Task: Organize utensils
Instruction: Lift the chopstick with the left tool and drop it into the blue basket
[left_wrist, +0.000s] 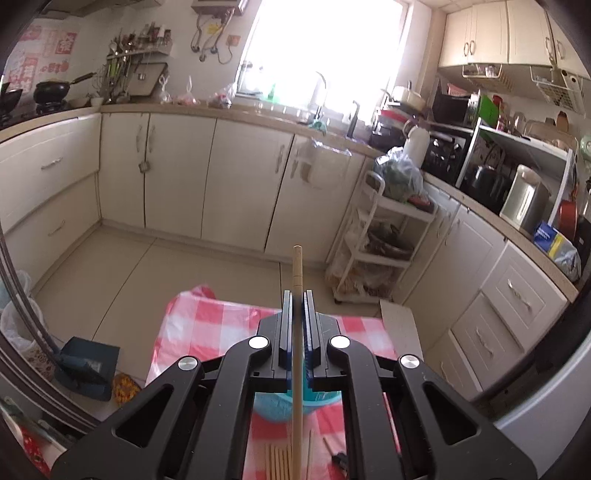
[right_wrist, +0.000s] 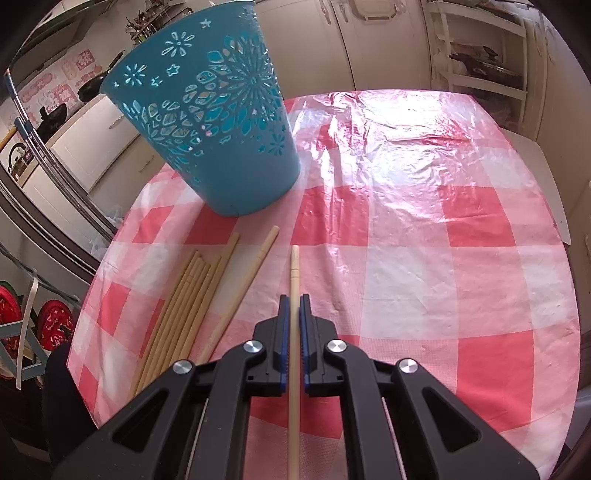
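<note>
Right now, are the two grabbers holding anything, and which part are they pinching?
Yes. The left gripper pinches one chopstick near its thick end. The right gripper pinches another chopstick the same way.

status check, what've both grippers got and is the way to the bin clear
Left gripper shut on a chopstick. Right gripper shut on another chopstick. More chopsticks loose on the cloth. Nothing in the way to the bin.

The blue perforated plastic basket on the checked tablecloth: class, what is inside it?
Through the blue perforated plastic basket's cut-outs only light and background show; no wooden chopsticks are visible inside. Its wall hides the bottom, so that remains unknown.
</note>
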